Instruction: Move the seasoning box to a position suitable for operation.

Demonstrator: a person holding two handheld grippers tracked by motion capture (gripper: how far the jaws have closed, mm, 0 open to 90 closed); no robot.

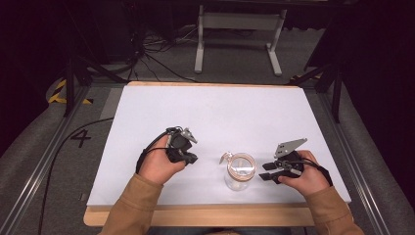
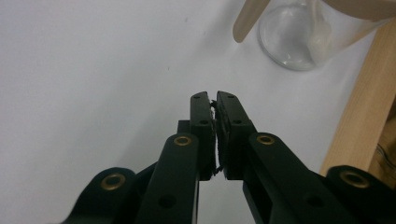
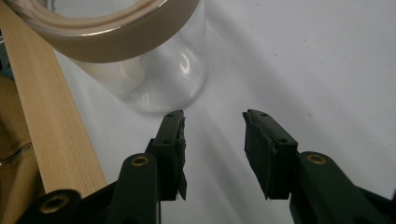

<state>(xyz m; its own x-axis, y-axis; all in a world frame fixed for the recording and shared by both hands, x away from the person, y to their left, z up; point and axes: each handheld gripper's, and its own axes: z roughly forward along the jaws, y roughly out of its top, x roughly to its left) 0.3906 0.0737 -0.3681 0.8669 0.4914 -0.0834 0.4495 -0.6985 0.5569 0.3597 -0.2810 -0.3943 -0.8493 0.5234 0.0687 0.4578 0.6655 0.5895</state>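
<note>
Both grippers flank my glass jar (image 1: 240, 171) on the white table (image 1: 210, 112): left gripper (image 1: 188, 157), jaws pressed together on nothing, sits well left of it; right gripper (image 1: 266, 172), jaws apart and empty, points at it from just right, near the table's wooden front edge (image 1: 195, 215).

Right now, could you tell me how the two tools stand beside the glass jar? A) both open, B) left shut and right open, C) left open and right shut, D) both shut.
B: the left tool has its pads pressed together with nothing between them, while the right tool shows a clear gap, empty, just short of the jar.
</note>
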